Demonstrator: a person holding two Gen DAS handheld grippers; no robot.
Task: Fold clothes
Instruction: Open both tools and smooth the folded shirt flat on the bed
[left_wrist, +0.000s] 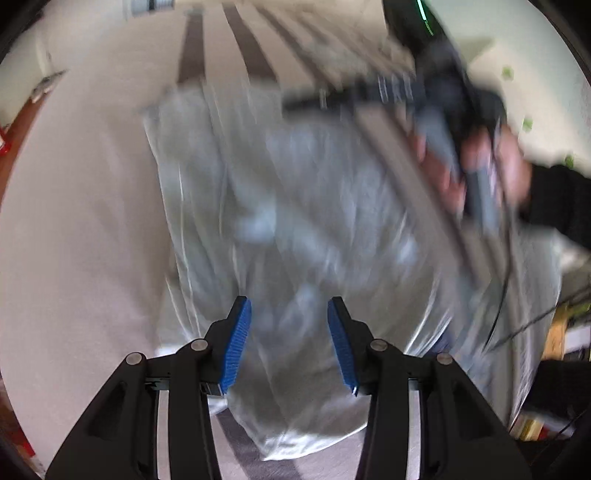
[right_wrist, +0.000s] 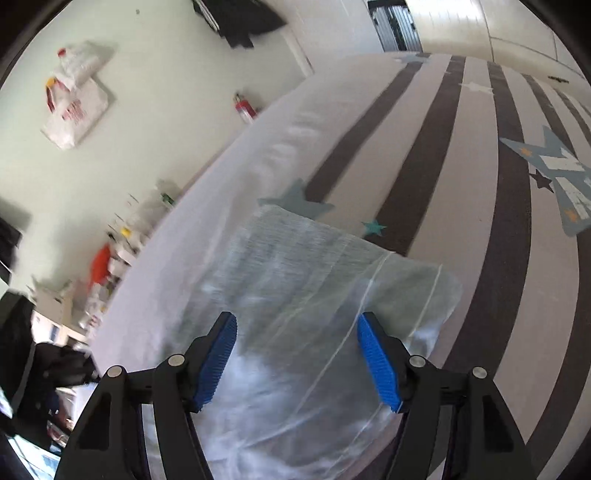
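From my left wrist, the pale grey, white-piped garment lies crumpled on the striped bed cover; grabbing blind could bunch its layers. My left hand-held gripper hangs spread, empty.

From my right wrist, my right hand-held gripper is opening above the garment, gripping nothing.

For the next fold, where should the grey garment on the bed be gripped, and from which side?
Probably the grey garment at its far corners, near the star print, coming from above: that edge lies flat and free on the striped bedcover. Both the left gripper and right gripper hold nothing.
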